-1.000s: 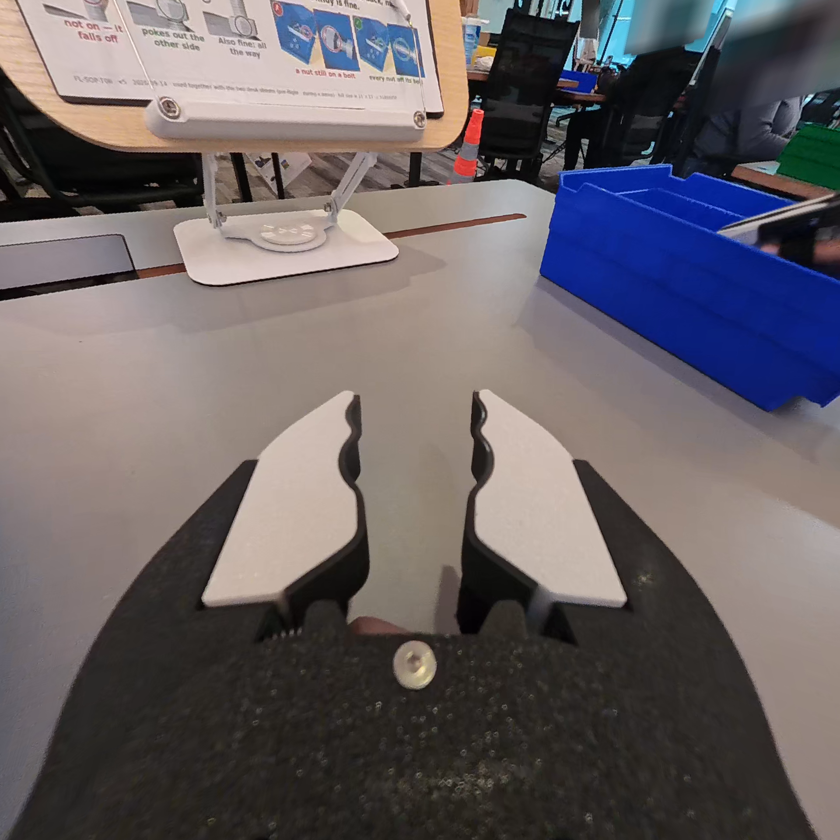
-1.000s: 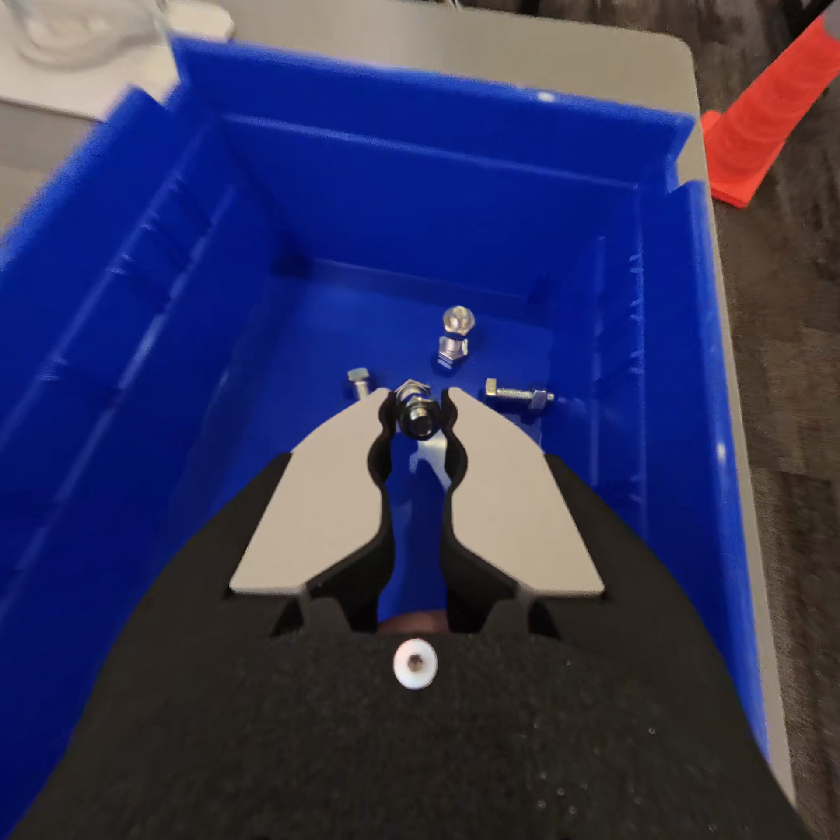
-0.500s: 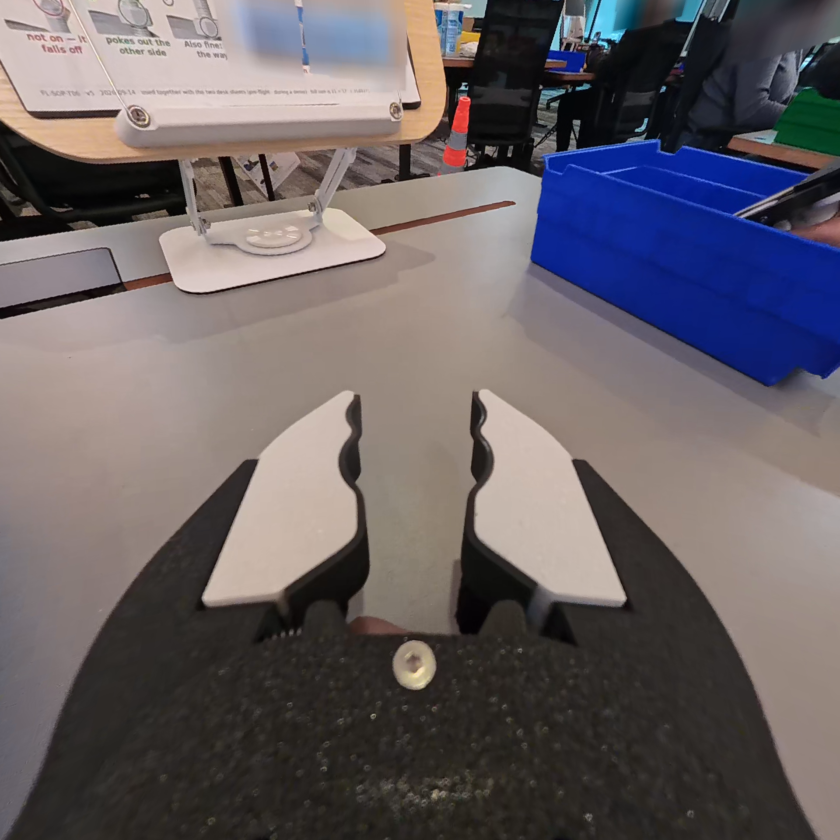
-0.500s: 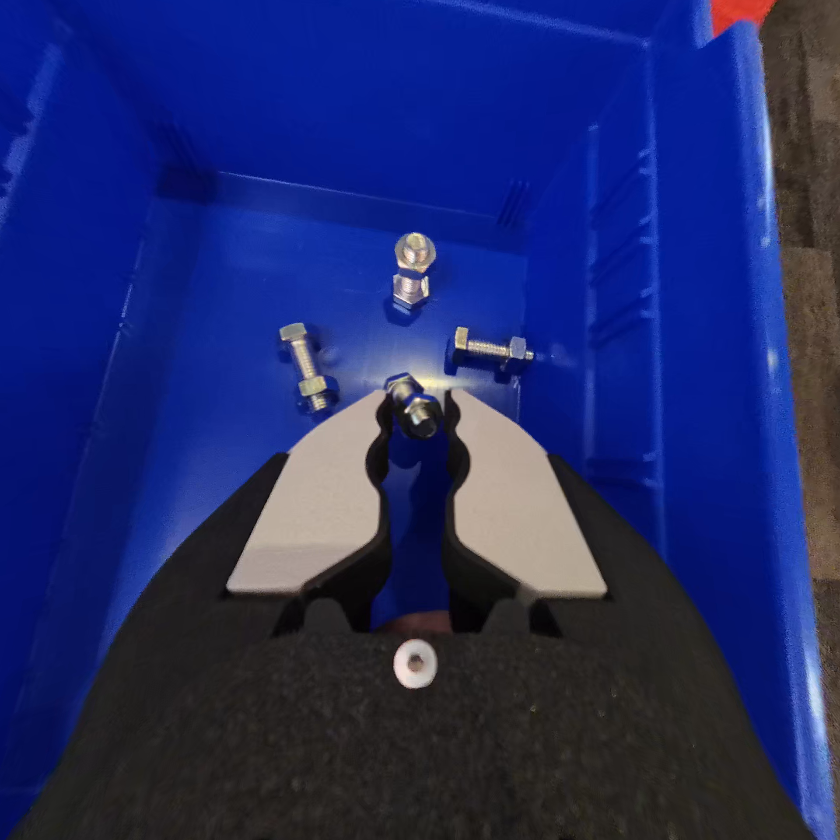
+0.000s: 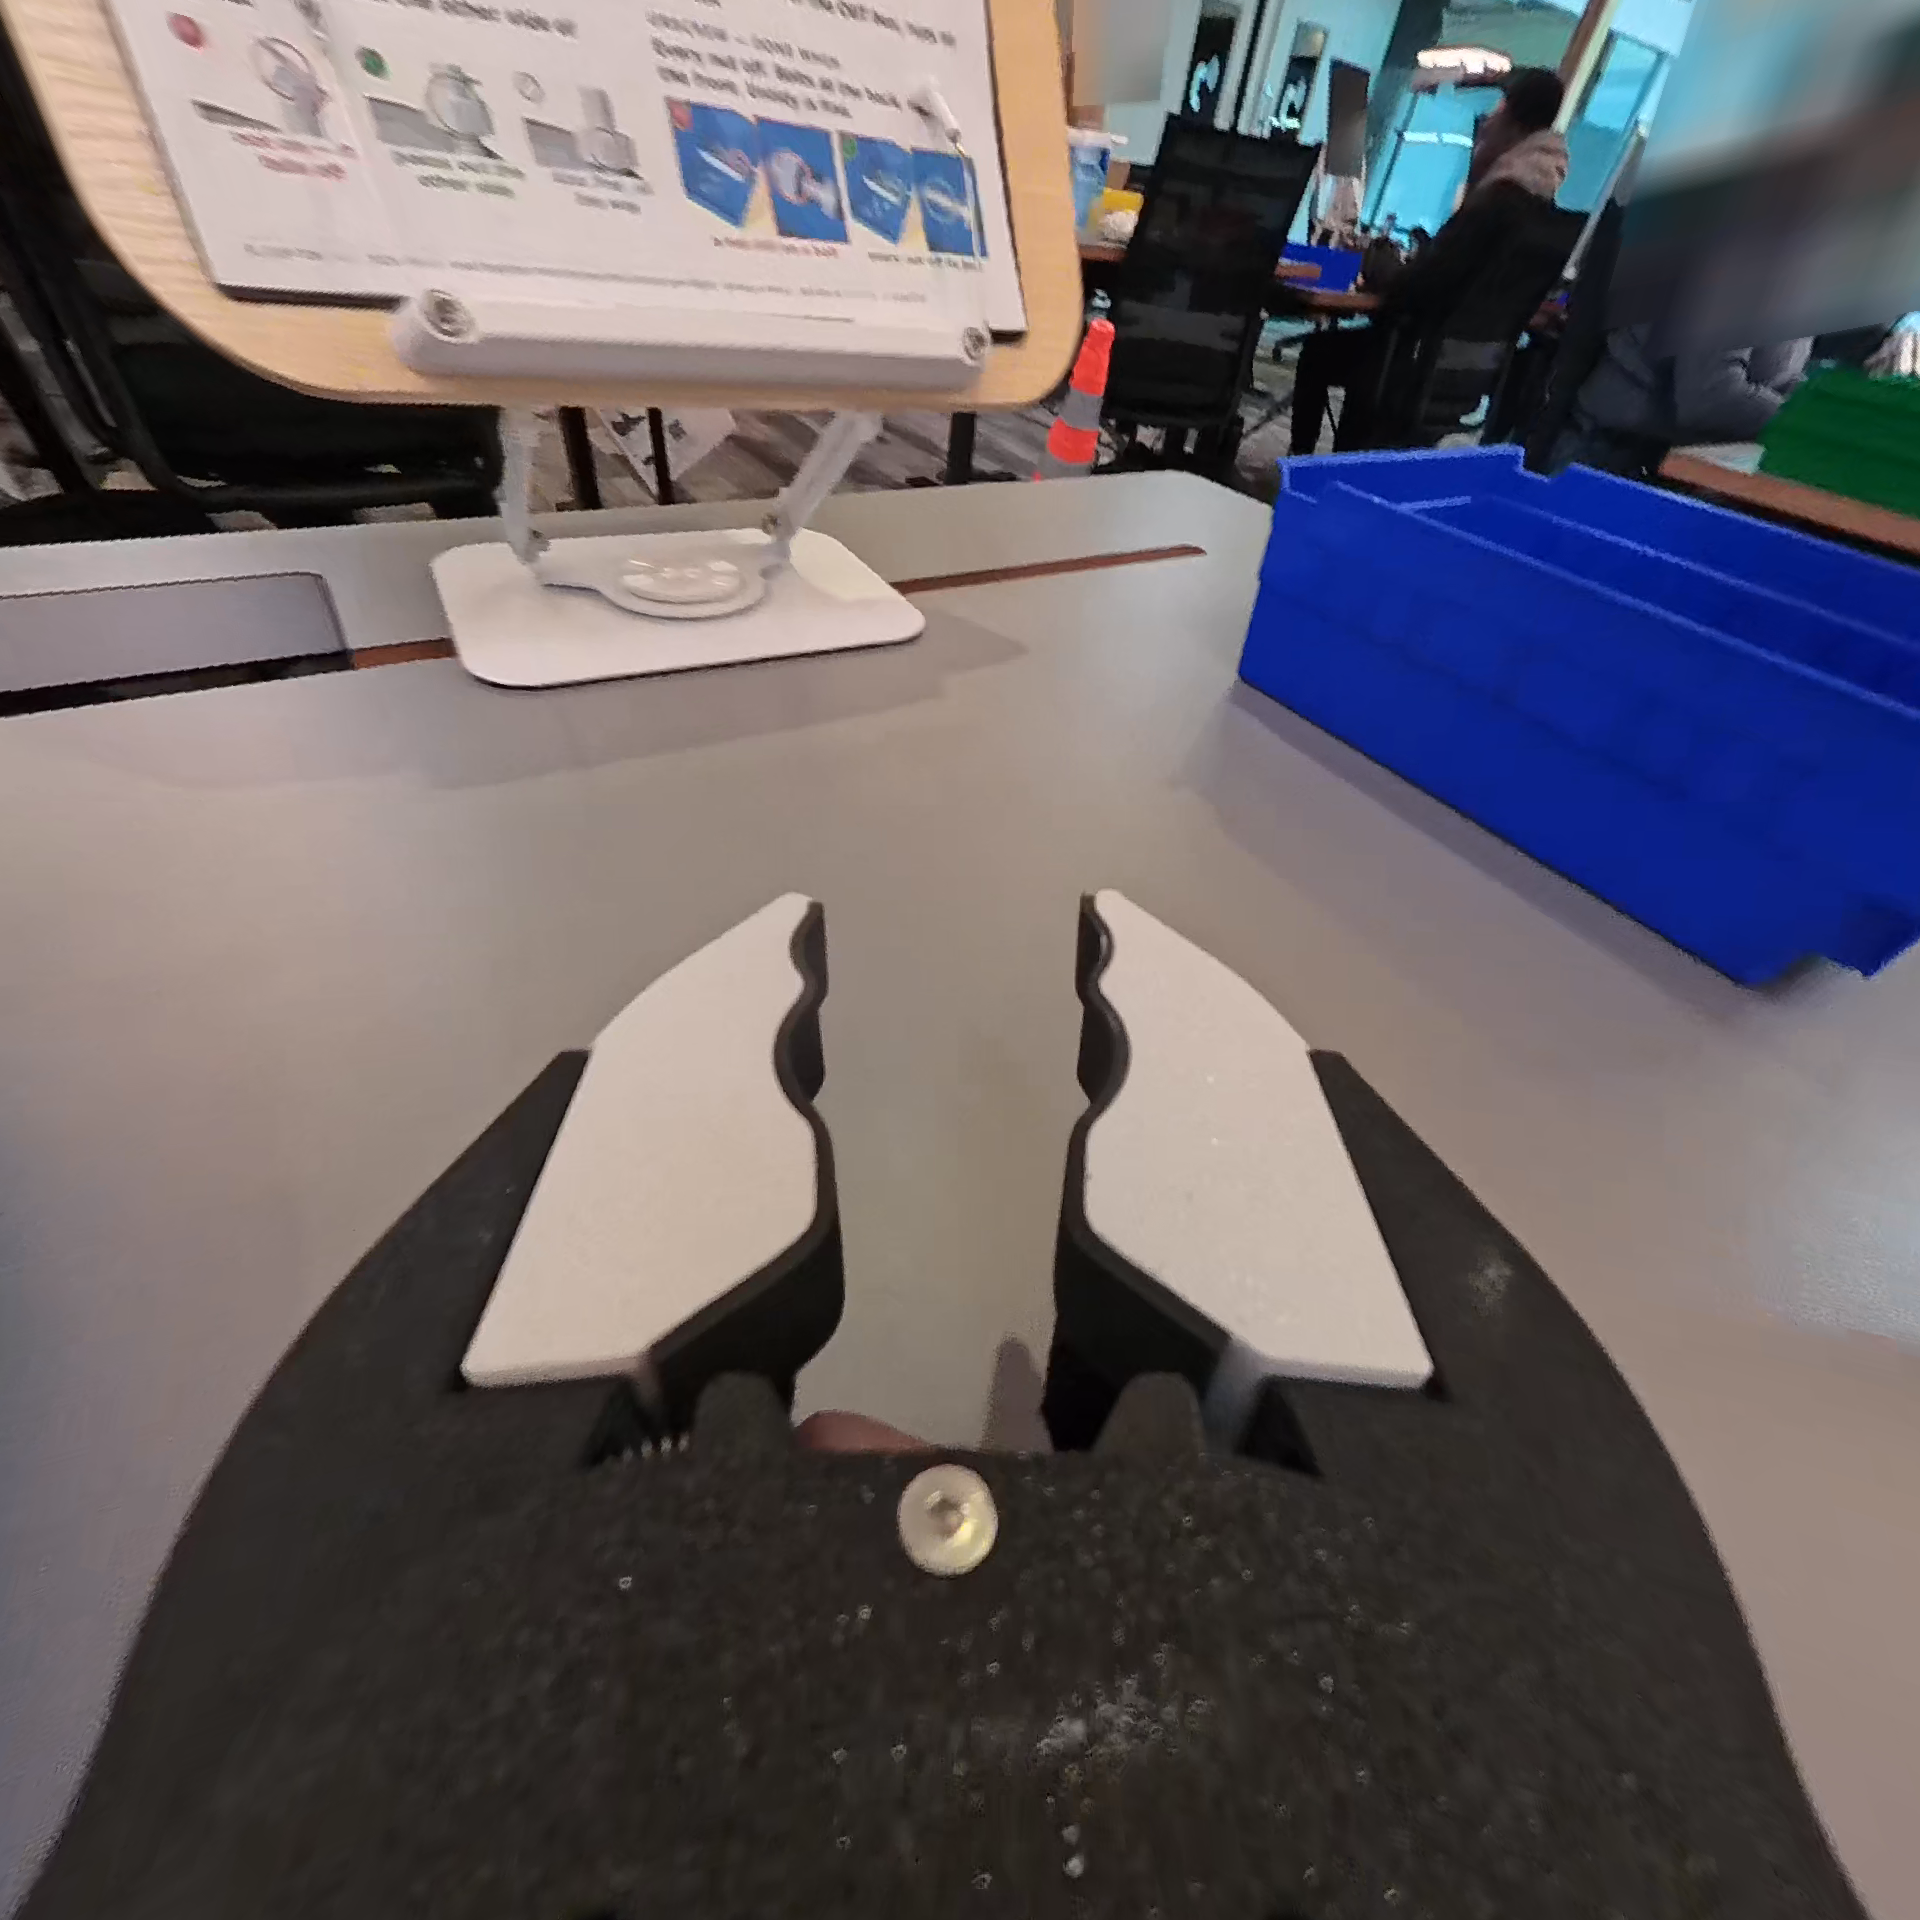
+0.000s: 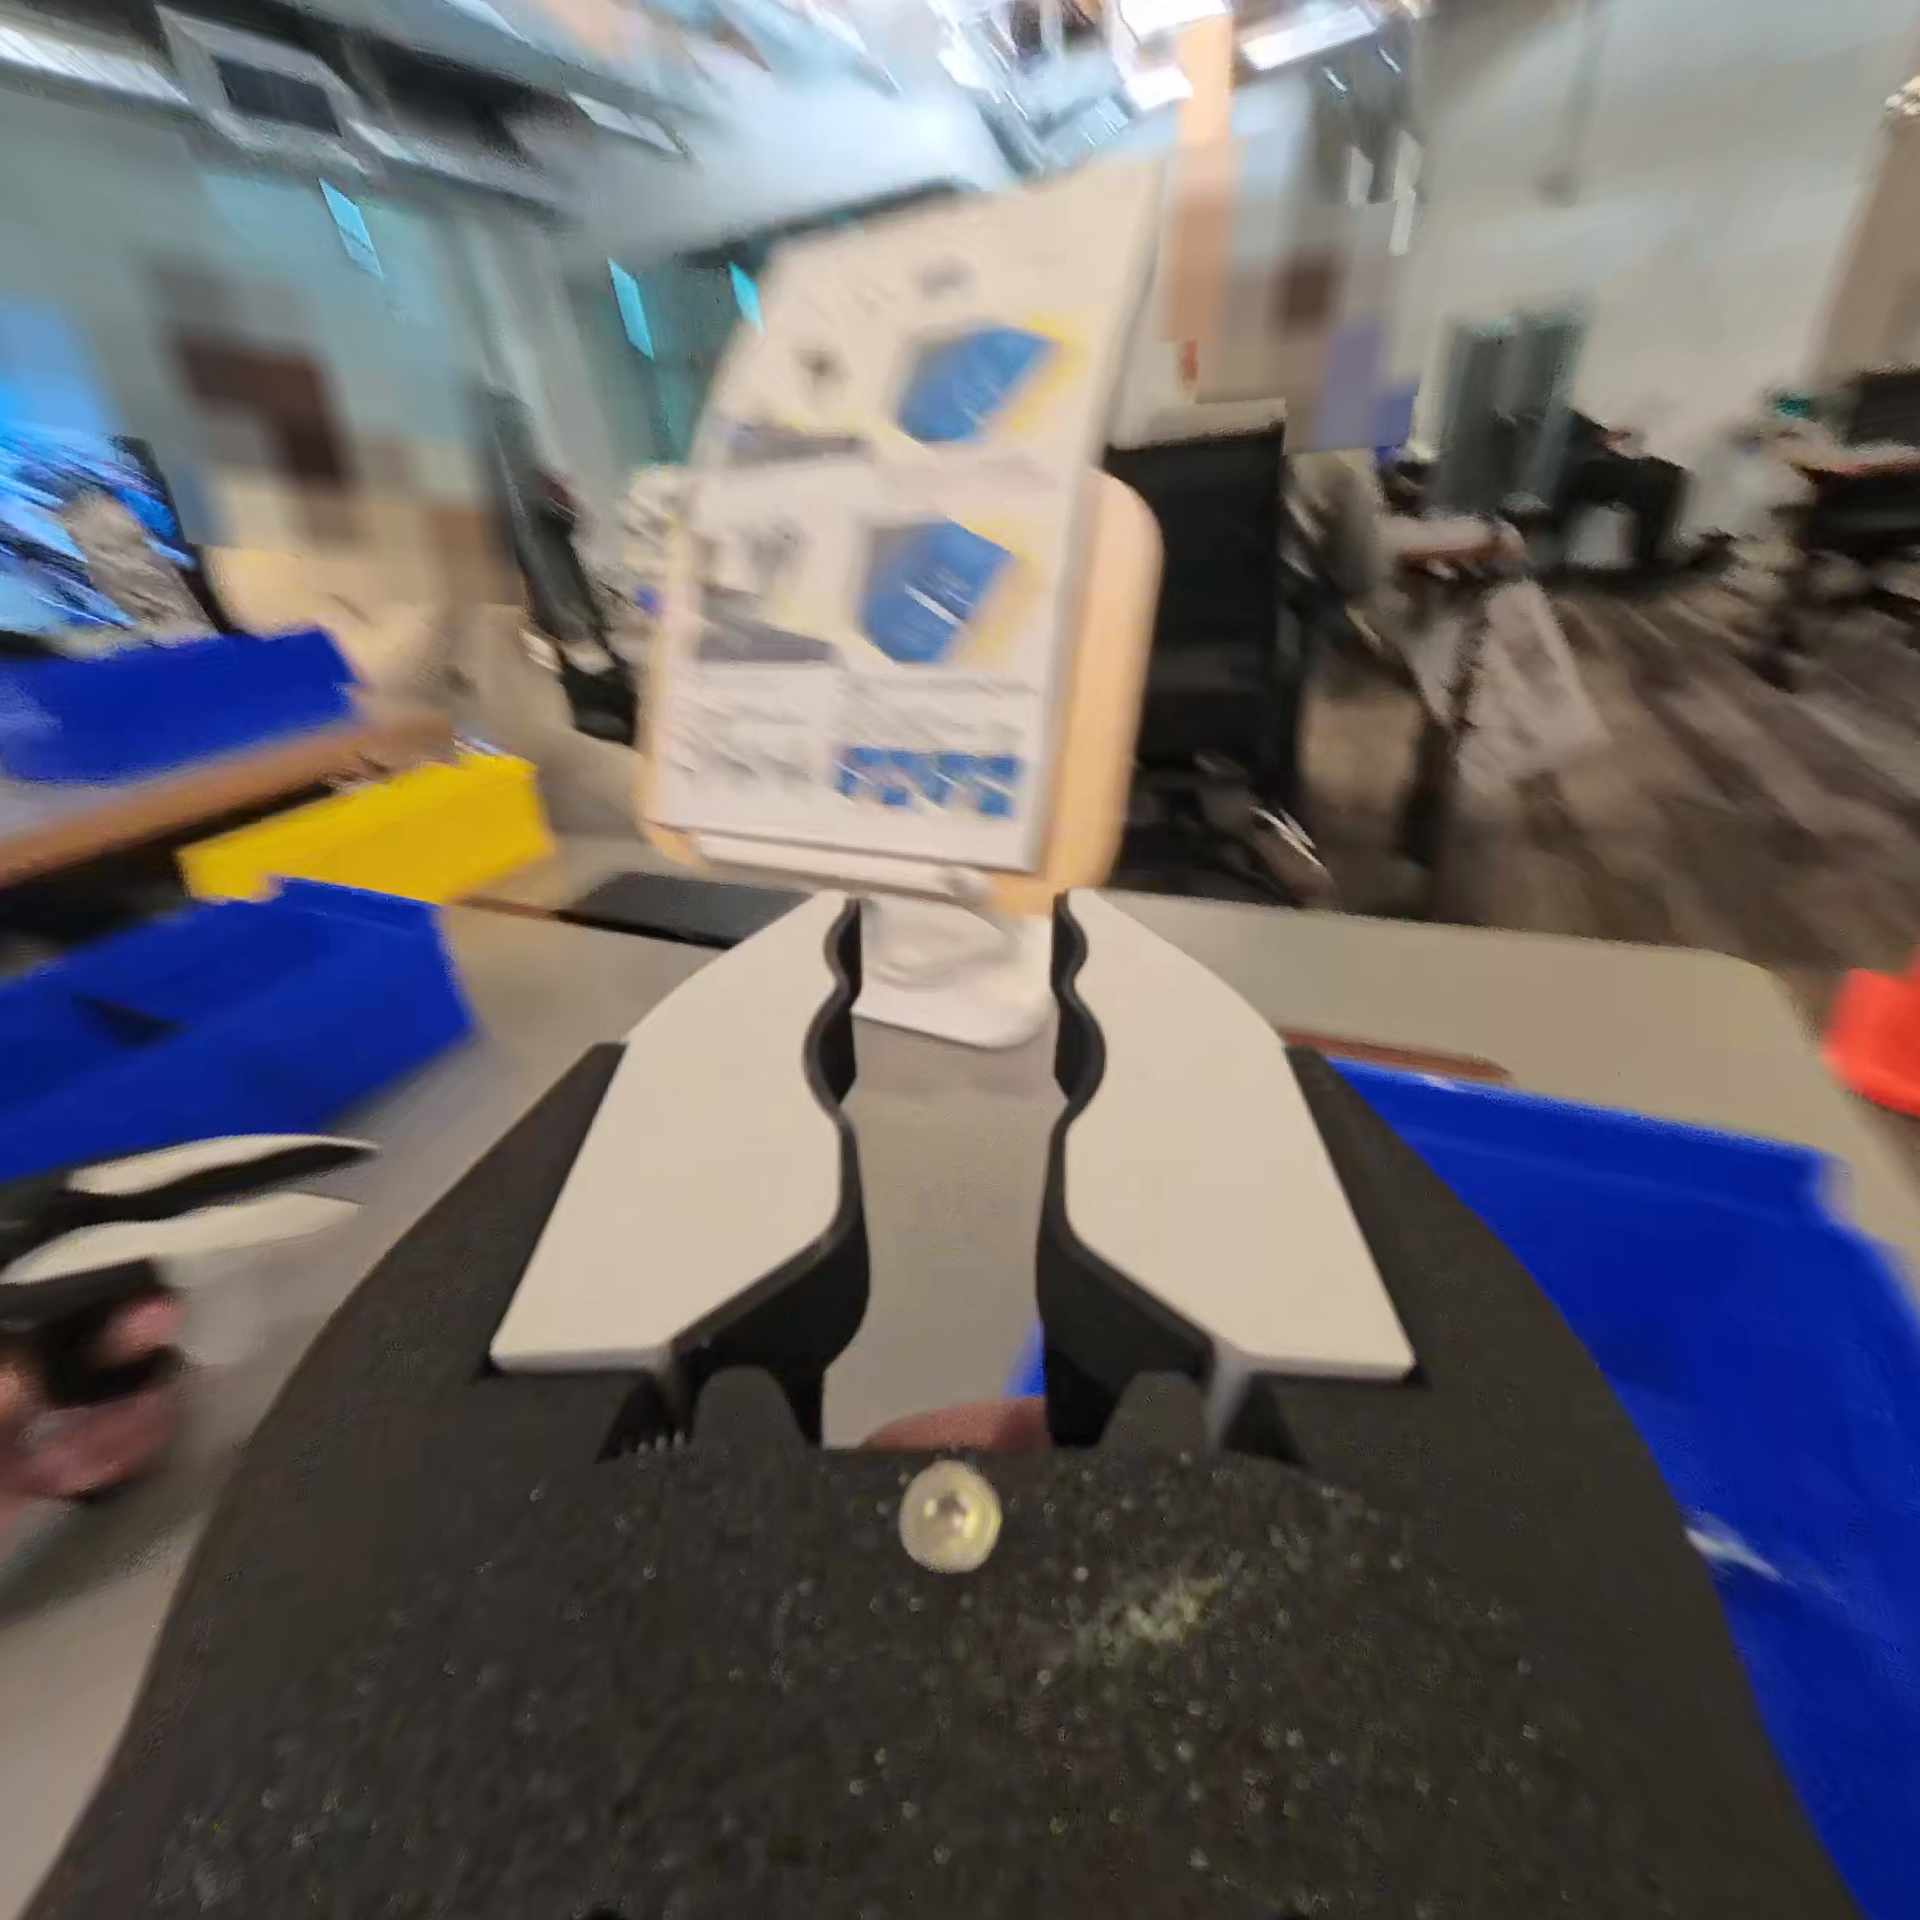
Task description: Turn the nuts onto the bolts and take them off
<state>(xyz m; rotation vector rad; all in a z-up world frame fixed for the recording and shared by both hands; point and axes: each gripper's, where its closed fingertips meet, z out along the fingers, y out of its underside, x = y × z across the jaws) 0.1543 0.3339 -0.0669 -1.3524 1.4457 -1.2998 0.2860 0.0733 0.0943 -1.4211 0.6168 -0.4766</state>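
Note:
No nuts or bolts show in either view now. My left gripper (image 5: 948,914) is open and empty, low over the grey table (image 5: 416,935). The blue bin (image 5: 1610,707) stands to its right, its inside hidden from here. My right gripper (image 6: 956,920) is open and empty, raised above the near edge of the blue bin (image 6: 1662,1299) and pointing at the instruction board (image 6: 883,623). This view is blurred by motion. The left gripper also shows at the left edge of the right wrist view (image 6: 208,1174), with a hand (image 6: 83,1382) behind it.
The instruction board on its white stand (image 5: 675,603) stands at the back of the table. Another blue bin (image 6: 208,1008) and a yellow bin (image 6: 384,831) lie to the left. An orange cone (image 5: 1081,395) is on the floor beyond. People sit at desks behind. My hands' fingertips stand some 35 cm from each other.
My right gripper let go of the bolt with its nut inside the blue bin, opened, and swung up out of the bin. My left gripper stayed open and shifted slightly.

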